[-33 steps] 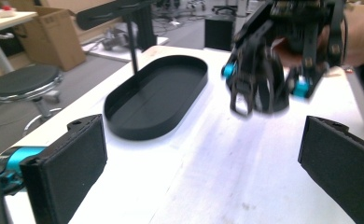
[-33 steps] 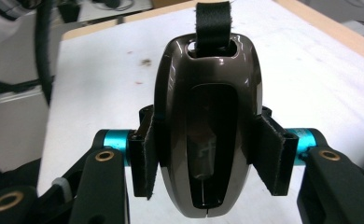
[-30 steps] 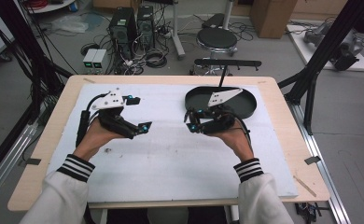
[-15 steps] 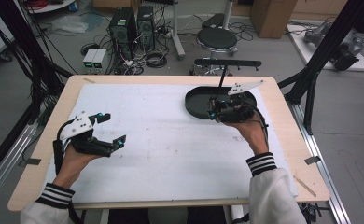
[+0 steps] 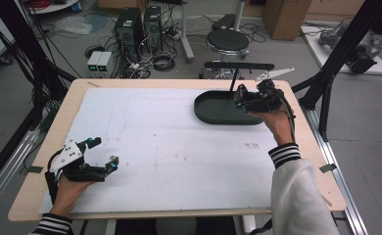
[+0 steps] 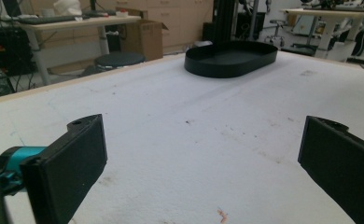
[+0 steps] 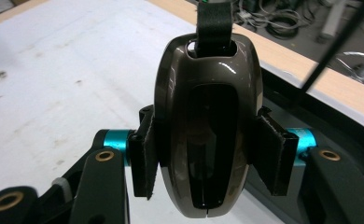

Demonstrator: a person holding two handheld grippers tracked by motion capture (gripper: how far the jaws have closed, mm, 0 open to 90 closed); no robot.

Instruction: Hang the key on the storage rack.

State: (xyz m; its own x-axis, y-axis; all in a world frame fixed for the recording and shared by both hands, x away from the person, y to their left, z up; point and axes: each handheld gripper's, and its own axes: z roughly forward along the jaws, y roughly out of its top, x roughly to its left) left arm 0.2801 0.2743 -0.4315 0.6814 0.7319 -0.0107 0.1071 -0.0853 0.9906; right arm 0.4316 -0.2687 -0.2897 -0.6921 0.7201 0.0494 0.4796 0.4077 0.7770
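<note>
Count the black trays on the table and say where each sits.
1. The tray sits at the table's far right, seen from the high view, just left of the right tongs, and shows far ahead in the left gripper view. None seems hidden.

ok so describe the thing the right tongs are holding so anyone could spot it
Find the black oval tray at the table's far right. At its right end the right tongs clamp a glossy dark brown, egg-shaped object with a black strap through its top slot, the one shiny rounded piece there.
</note>
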